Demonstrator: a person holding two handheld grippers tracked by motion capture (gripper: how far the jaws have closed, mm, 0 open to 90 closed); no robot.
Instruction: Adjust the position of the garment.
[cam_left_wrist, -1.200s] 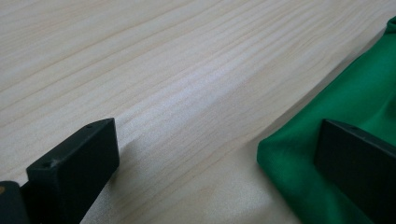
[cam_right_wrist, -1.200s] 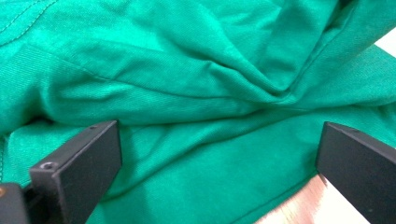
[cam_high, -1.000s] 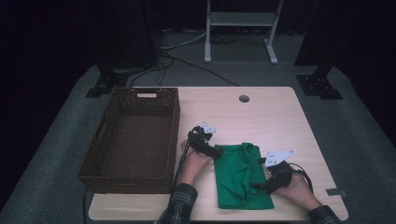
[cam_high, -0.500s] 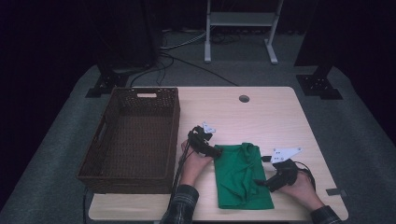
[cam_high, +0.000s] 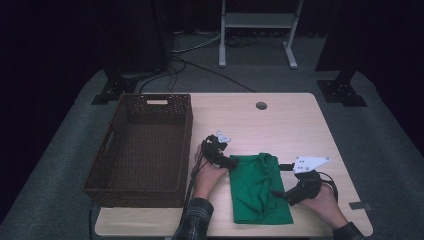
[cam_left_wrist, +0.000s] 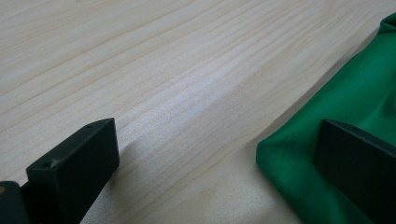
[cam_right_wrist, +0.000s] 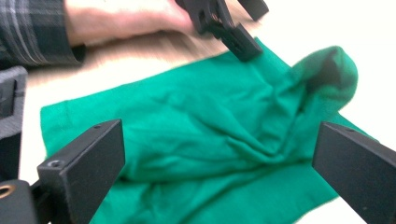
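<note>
While flanking green cloth (cam_high: 257, 187): left gripper (cam_high: 226, 162) wide open at 9 o'clock edge, right gripper (cam_high: 281, 194) wide open at 3 o'clock, holding nothing; no legible writing.

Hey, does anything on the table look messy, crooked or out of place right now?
The green cloth is rumpled: folds run across it and its far corner is bunched into a hump, so it does not lie flat. The wicker basket sits square and shows no damage. Nothing is spilled.

1. The wicker basket (cam_high: 140, 145) stood on the table's (cam_high: 285, 125) left part.
2. The cloth (cam_high: 257, 187) lay right of it, near the front edge.
3. The left gripper (cam_high: 226, 161) sat between basket and cloth; the right gripper (cam_high: 280, 194) was at the cloth's right side.
</note>
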